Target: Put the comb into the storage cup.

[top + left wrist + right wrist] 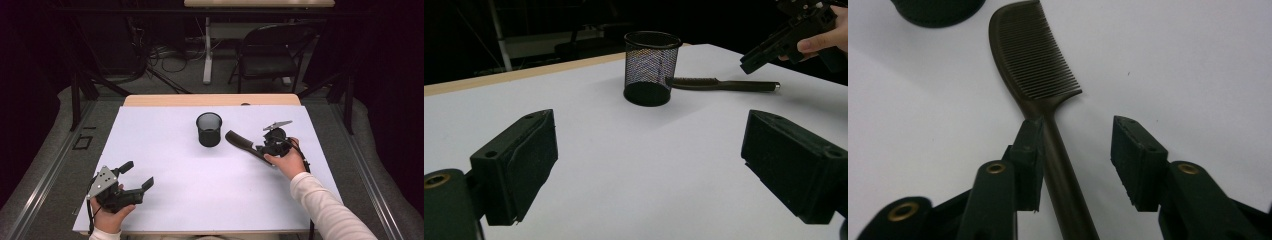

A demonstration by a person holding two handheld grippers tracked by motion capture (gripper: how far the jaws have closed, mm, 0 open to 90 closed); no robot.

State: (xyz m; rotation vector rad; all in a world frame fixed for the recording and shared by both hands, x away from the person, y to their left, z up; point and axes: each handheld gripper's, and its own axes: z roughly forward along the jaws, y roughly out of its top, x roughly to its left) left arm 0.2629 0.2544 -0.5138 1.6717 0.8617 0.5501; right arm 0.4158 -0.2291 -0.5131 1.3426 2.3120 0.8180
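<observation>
My right hand-held gripper (1075,150) straddles the dark plastic comb's (1035,65) handle, jaws apart, unclamped, beside the black mesh cup (208,129); my left hand-held gripper (137,176) waits open.

a dark brown comb (1040,75) lies flat on the white table top, its toothed head just beside a black mesh cup (209,129), handle trailing away.

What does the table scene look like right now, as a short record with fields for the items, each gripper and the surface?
surface: white table top
items: black wire-mesh cup, upright; dark plastic comb with long handle, lying flat beside the cup
right gripper: jaws apart astride the comb handle, one pad against it, the other clear
left gripper: jaws wide apart, nothing between them
</observation>
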